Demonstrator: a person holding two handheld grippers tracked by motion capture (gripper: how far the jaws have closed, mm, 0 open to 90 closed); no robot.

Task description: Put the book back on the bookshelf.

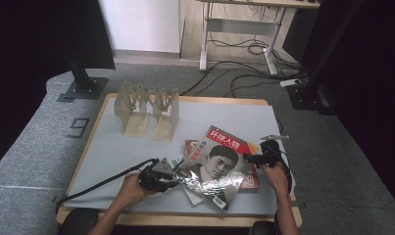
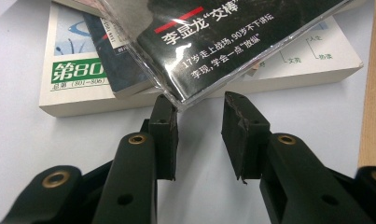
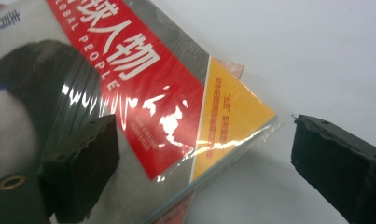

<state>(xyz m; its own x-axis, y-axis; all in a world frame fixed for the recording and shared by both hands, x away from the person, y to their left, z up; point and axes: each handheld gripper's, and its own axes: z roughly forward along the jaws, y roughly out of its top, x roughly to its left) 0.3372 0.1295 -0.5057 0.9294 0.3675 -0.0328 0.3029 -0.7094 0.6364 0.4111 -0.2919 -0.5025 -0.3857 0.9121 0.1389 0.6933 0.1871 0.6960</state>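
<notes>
1. My left gripper (image 1: 173,177), jaws spread, sits at the near-left corner of the plastic-wrapped magazine (image 1: 218,169); in the left gripper view that corner (image 2: 181,103) hangs just between my jaw tips, not yet pinched.
2. My right gripper (image 1: 251,158), jaws wide apart, straddles the magazine's far-right corner (image 3: 241,116), one jaw over the cover, the other out over bare table (image 1: 116,156).
3. The magazine lies tilted atop a small stack of books (image 2: 83,88) at the near-middle of the table, well apart from the clear book rack (image 1: 147,110) at the back left.
4. Judgement: the step is getting a grip on the magazine. I'd slide the left jaws further under and over the corner before closing, since the slick wrap could slip, and bite the paper edge, not just film.
</notes>
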